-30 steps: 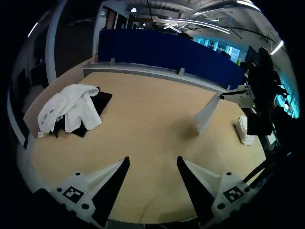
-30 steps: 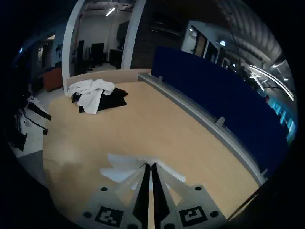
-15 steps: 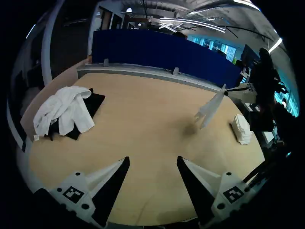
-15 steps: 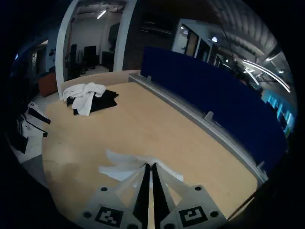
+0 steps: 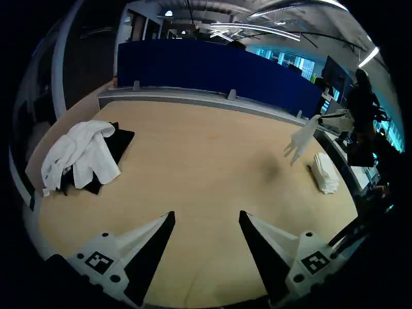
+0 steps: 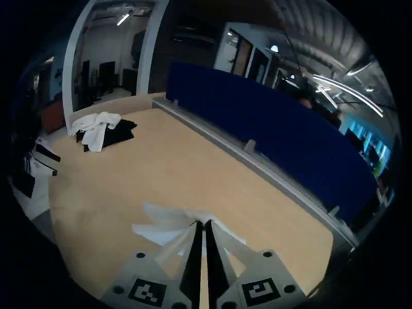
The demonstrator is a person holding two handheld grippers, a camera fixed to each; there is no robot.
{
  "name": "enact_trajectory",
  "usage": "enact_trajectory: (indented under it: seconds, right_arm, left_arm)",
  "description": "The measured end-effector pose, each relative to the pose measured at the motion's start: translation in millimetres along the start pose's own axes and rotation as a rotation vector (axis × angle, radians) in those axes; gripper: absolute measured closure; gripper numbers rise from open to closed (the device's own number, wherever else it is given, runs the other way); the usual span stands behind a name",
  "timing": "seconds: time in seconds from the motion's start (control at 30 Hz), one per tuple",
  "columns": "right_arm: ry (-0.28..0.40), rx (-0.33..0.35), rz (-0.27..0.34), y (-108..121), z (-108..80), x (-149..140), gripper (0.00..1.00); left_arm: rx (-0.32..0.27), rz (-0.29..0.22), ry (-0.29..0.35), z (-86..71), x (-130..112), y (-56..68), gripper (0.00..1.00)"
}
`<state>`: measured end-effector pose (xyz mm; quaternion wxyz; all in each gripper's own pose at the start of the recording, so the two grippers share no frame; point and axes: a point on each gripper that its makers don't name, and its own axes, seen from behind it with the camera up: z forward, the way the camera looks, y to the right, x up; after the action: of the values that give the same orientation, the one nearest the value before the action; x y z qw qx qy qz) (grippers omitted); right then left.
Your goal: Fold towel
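Observation:
A small white towel point(image 5: 300, 142) hangs in the air over the right side of the wooden table point(image 5: 195, 154), pinched at its top by my right gripper point(image 5: 333, 119). In the right gripper view the same towel point(image 6: 164, 224) fans out to the left of the tips, and the right gripper point(image 6: 202, 223) is shut on it. My left gripper point(image 5: 206, 213) stands open low over the near table edge, with nothing between its fingers. It is far from the towel.
A stack of folded white towels point(image 5: 324, 173) lies near the table's right edge, below the hanging towel. A heap of white and black cloth point(image 5: 81, 153) sits at the far left point(image 6: 101, 130). A blue partition point(image 5: 216, 64) runs along the back.
The right gripper has lifted the towel clear of the table and carried it rightward, toward the folded stack. The left gripper stays open, its view shifted slightly.

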<state>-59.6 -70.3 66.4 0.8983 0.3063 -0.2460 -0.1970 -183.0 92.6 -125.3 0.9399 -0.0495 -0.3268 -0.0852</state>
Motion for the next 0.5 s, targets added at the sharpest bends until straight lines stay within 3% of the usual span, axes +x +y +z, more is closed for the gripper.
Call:
enact_trajectory:
  seconds: [0.5]
  right_arm:
    - [-0.077, -0.115, 0.008, 129, -39.7, -51, 0.96]
  left_arm:
    - [-0.003, 0.011, -0.023, 10.8, 2, 20.9, 0.08]
